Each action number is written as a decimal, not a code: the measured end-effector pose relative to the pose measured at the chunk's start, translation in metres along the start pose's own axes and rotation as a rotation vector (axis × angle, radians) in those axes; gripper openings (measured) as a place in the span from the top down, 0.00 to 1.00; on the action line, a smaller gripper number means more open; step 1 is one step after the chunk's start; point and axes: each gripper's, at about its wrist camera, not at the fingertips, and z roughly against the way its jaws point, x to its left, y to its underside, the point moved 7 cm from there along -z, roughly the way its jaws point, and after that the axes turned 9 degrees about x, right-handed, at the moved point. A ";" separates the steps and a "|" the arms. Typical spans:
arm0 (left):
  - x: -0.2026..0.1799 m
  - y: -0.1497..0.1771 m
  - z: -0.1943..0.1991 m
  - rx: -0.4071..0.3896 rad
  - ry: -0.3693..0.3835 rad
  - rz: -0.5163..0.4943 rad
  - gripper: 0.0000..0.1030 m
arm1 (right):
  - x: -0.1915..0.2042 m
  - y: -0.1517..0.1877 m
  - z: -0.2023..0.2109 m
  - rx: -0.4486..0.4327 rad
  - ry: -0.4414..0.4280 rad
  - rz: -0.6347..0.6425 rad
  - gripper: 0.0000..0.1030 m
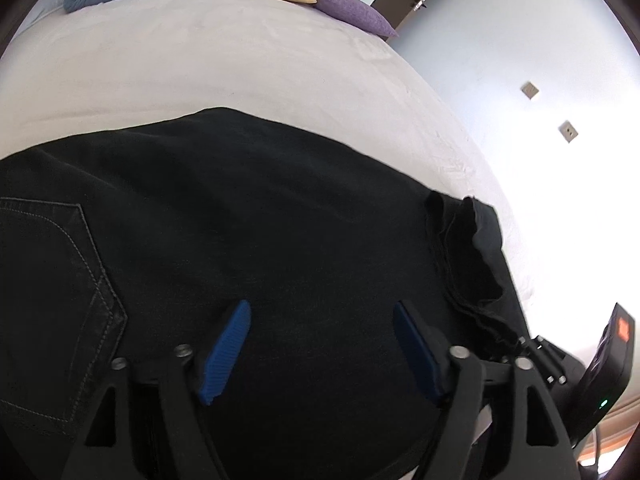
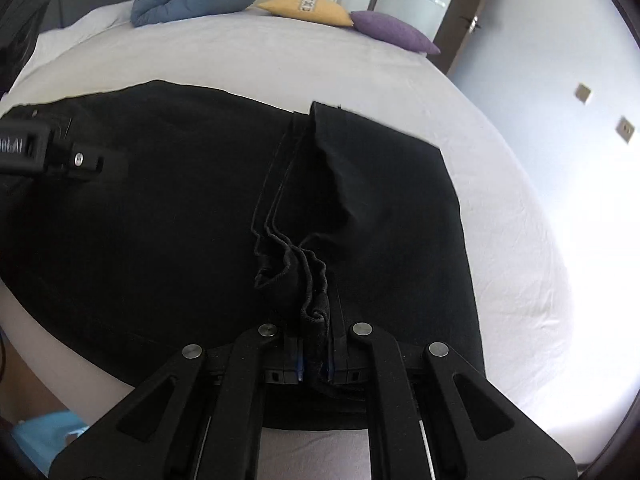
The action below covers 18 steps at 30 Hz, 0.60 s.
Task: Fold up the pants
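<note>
A stitched back pocket (image 1: pixel 52 280) is seen only in the left wrist view, the bunched hems (image 2: pixel 308 264) close up only in the right. The black pants (image 2: pixel 160 220) are spread folded across the near edge of the bed (image 2: pixel 280 64). The left gripper (image 1: pixel 322 344) is held spread above the cloth, touching nothing, while the right gripper (image 2: pixel 314 364) is pinched on the hems.

Black pants (image 1: pixel 260 208) on pale bed (image 1: pixel 200 64)
</note>
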 end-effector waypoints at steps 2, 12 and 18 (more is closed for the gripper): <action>-0.006 0.000 0.001 0.002 0.026 0.005 0.11 | 0.002 -0.001 0.004 -0.006 0.002 -0.004 0.94; -0.045 -0.016 -0.006 0.068 0.319 0.145 0.00 | 0.024 -0.034 0.062 -0.178 0.048 0.060 0.94; -0.059 -0.025 -0.014 0.123 0.304 0.145 0.00 | 0.042 -0.021 0.054 -0.143 0.027 0.090 0.94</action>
